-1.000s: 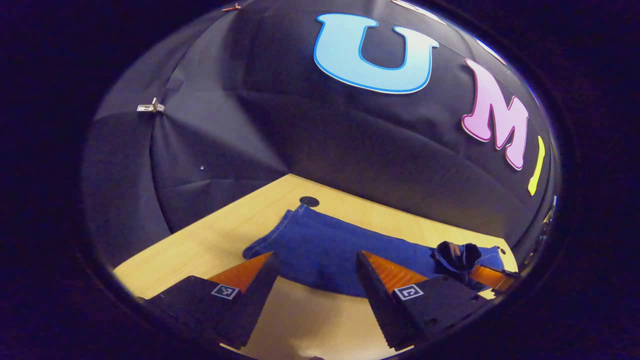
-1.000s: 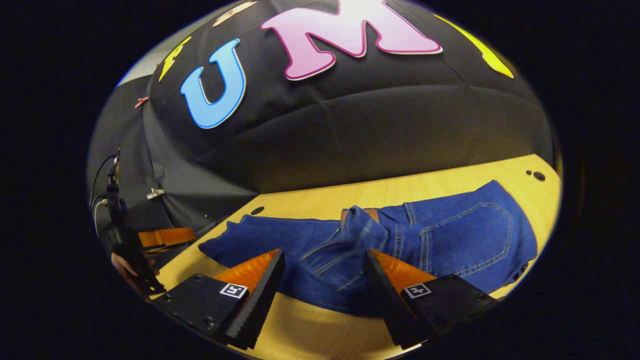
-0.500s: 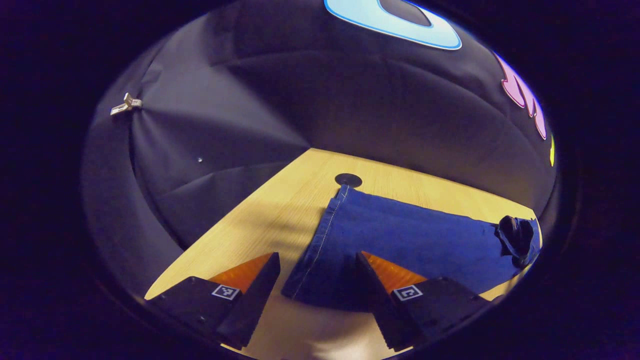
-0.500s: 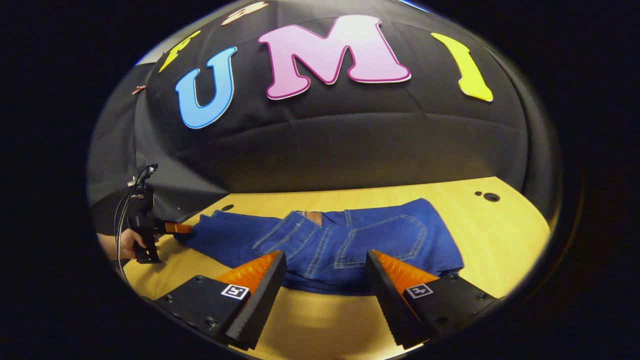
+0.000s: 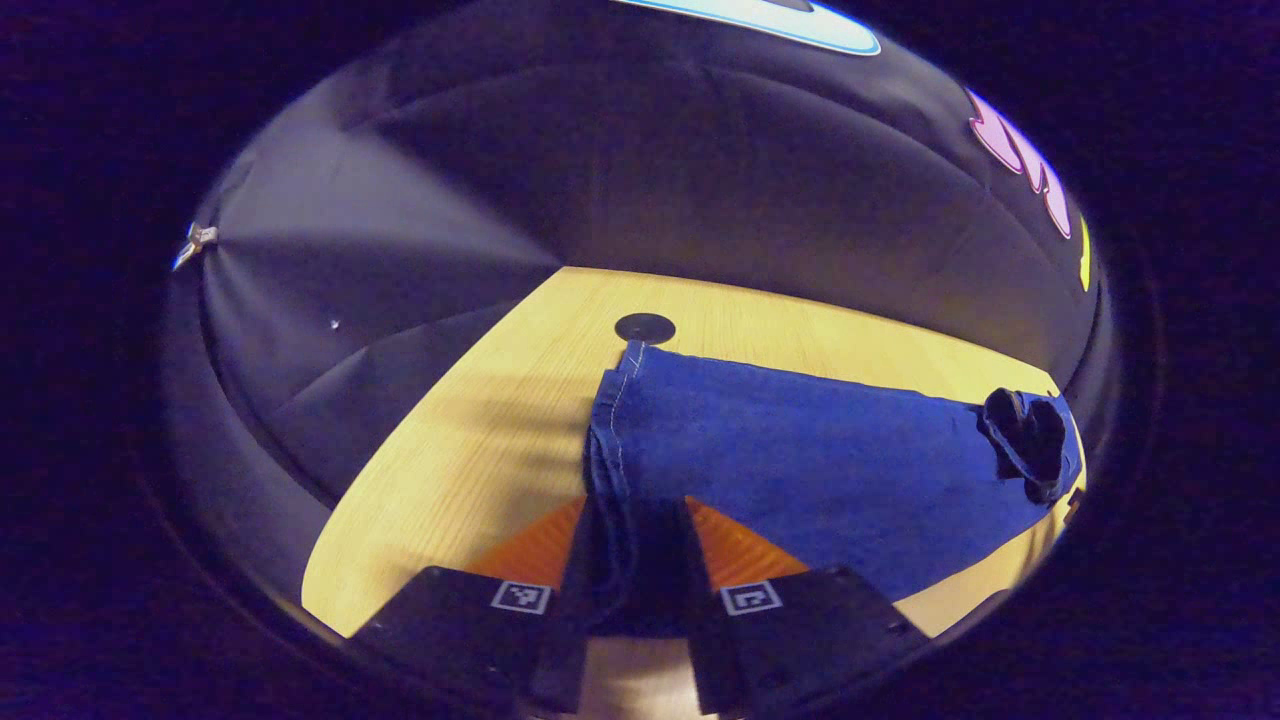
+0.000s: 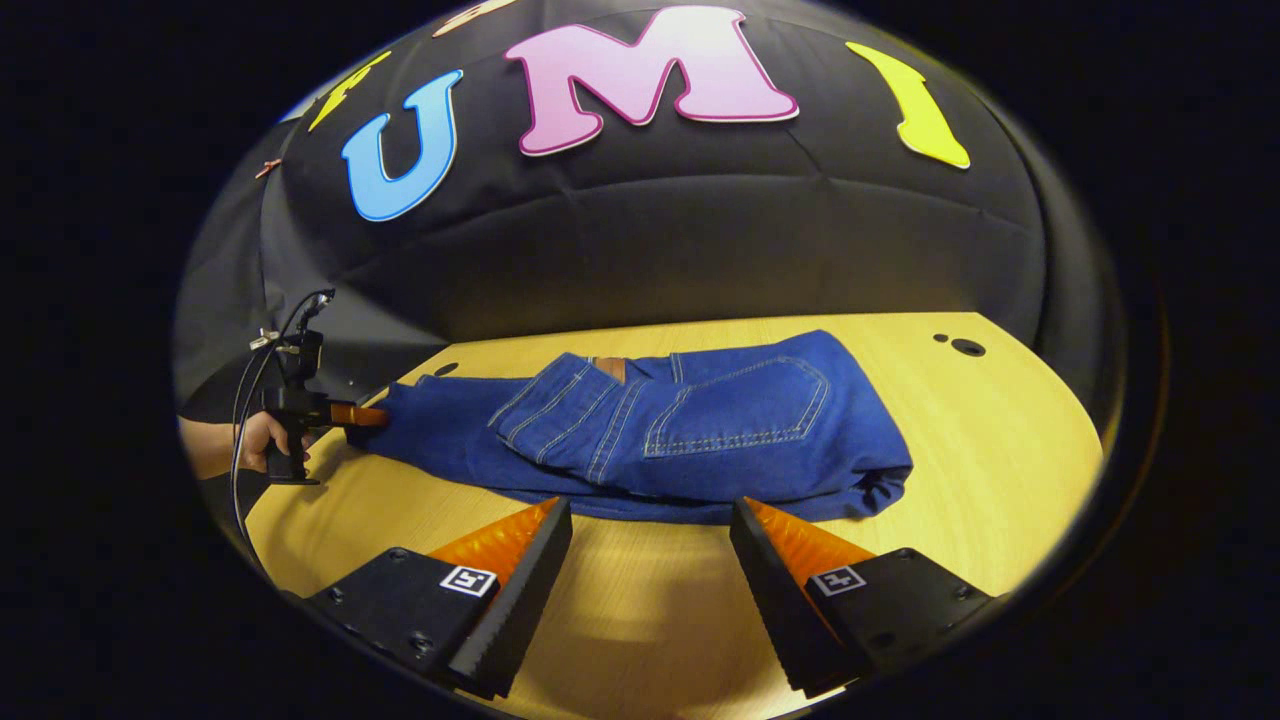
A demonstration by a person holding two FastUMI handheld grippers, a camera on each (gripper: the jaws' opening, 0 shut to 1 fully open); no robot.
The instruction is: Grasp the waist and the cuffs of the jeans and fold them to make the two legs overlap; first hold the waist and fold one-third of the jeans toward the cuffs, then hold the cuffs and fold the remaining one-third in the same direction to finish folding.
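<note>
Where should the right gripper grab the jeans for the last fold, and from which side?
Judging by the pose: the left gripper already pinches the cuff end's near corner. The right gripper hangs open in front of the jeans, so it should likely take the cuff hem at its far corner, fingers sliding in low along the table from the open end, since the hem lies flat there.

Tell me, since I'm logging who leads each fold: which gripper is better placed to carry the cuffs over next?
Left. The left gripper is shut on the cuff end of the jeans, whose waist part is already folded over. The right gripper hangs open above bare table, apart from the denim.
</note>
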